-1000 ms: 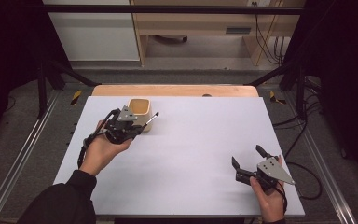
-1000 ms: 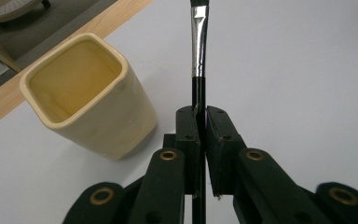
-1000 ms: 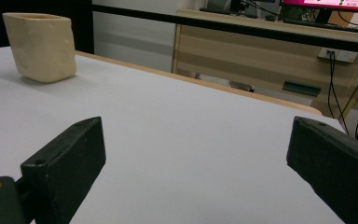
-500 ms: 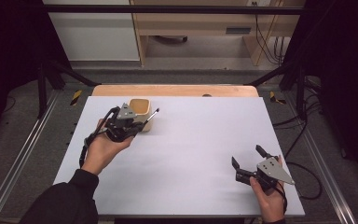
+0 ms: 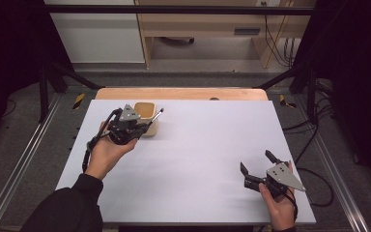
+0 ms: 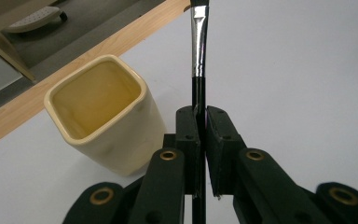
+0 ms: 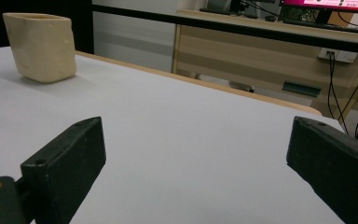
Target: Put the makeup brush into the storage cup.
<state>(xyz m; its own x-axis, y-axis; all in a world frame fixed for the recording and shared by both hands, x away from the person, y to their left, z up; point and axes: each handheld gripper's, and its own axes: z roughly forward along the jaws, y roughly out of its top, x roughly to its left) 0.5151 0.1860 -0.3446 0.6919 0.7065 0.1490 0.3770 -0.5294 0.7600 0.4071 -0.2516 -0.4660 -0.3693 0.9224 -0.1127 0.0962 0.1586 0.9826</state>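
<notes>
Left gripper: held above the table, jaws clamped on a thin black paintbrush pointing forward past them.
Right gripper: near the table's front edge, jaws spread wide, holding nothing.
Cup: cream, square-mouthed, upright just beside the left gripper; looks empty.

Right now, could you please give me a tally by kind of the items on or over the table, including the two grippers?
Cream cups: 1, the cream cup, empty.
Paintbrushes: 1, the paintbrush, clamped in the left gripper.
Grippers: 2, that one and the right gripper, open with nothing between its jaws.
Total: 4.
</notes>
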